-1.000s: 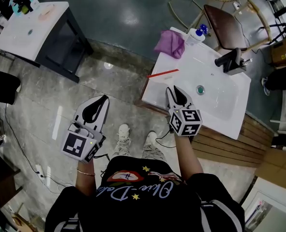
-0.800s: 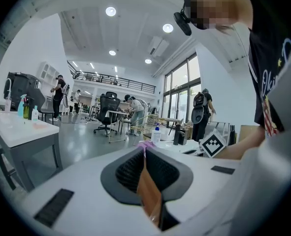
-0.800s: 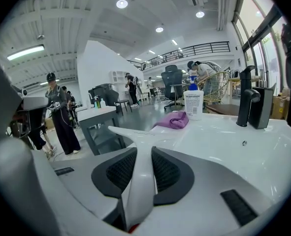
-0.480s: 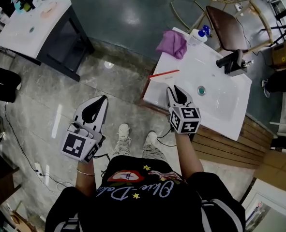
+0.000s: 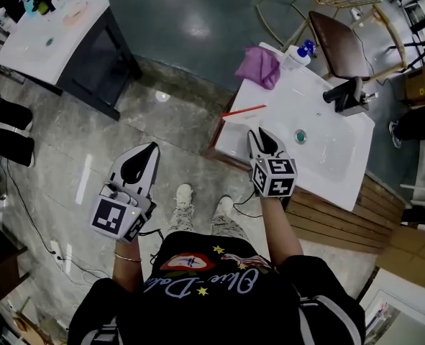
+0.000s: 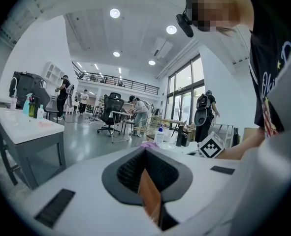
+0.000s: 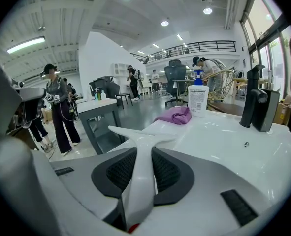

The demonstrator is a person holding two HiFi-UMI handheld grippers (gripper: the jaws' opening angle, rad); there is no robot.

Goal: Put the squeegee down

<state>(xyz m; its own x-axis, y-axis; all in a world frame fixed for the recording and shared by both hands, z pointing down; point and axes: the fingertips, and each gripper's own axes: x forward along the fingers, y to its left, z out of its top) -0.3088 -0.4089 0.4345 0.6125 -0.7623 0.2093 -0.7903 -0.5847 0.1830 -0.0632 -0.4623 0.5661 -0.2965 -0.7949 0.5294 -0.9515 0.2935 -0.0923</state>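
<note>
Squeegee (image 7: 138,176) clamped in the right gripper (image 5: 259,135) at the sink (image 5: 327,160).
The jaws pinch the white handle. The T-shaped blade juts ahead of the fingertips over the sink's left rim, near a purple cloth (image 5: 259,65). The left gripper (image 5: 149,149) hangs aside over the floor, jaws together.

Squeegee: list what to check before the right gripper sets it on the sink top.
1. Grip: the right gripper has its jaws closed on the squeegee handle: ok.
2. Landing spot: the sink top ahead of the squeegee is bare: ok.
3. Obstacles: the purple cloth and pump bottle sit at the far corner, out of the way: ok.
4. Left gripper: shut, held well to the left of the sink top: ok.
5. Squeegee head touching the sink top: cannot tell.
</note>
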